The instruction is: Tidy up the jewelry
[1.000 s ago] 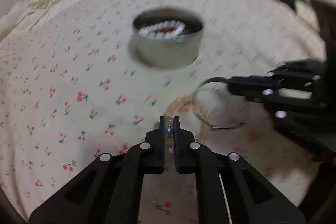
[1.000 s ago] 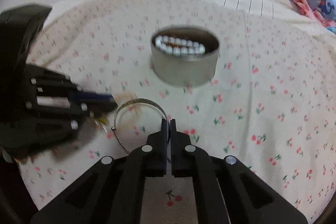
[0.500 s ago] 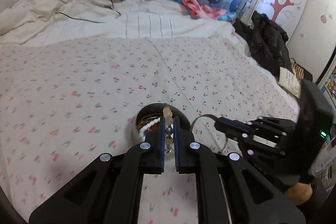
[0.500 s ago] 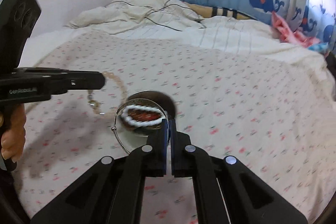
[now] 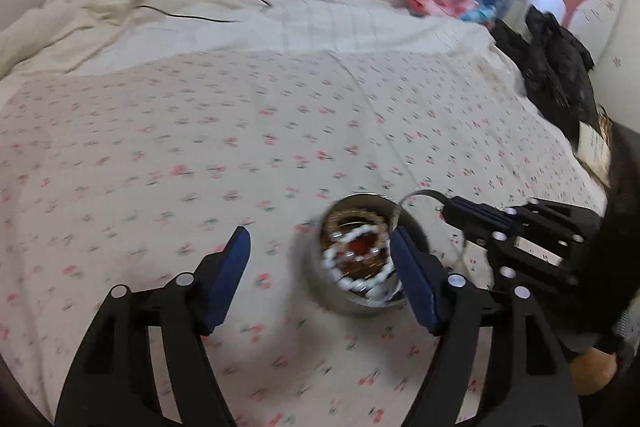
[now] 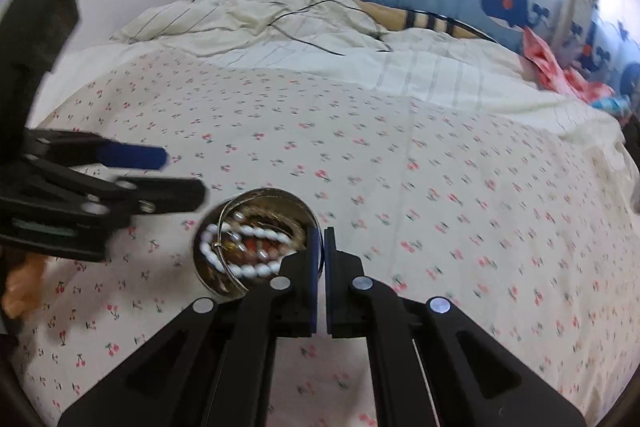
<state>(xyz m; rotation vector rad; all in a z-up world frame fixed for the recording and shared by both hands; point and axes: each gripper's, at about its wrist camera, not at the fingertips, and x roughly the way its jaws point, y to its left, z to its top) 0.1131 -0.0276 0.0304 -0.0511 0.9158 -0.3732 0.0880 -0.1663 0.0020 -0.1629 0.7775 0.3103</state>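
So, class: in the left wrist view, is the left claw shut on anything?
No, the left claw is wide open, empty, straddling the tin.

black angular fingers [image 5: 236,267], blue pads [image 5: 412,287], silver screws, bare skin

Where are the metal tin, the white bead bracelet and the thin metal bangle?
metal tin [image 5: 320,289]: left wrist view, outer side wall.
white bead bracelet [image 6: 256,270]: right wrist view, near run of beads.
thin metal bangle [image 6: 224,217]: right wrist view, left arc over the tin.

the tin [image 5: 352,301] was shiny metal, the white beads [image 6: 244,269] glossy, the bangle [image 6: 224,259] thin bright metal, the bedsheet [image 6: 400,167] soft matt printed cloth, the tongs [image 6: 322,255] matt black plastic.
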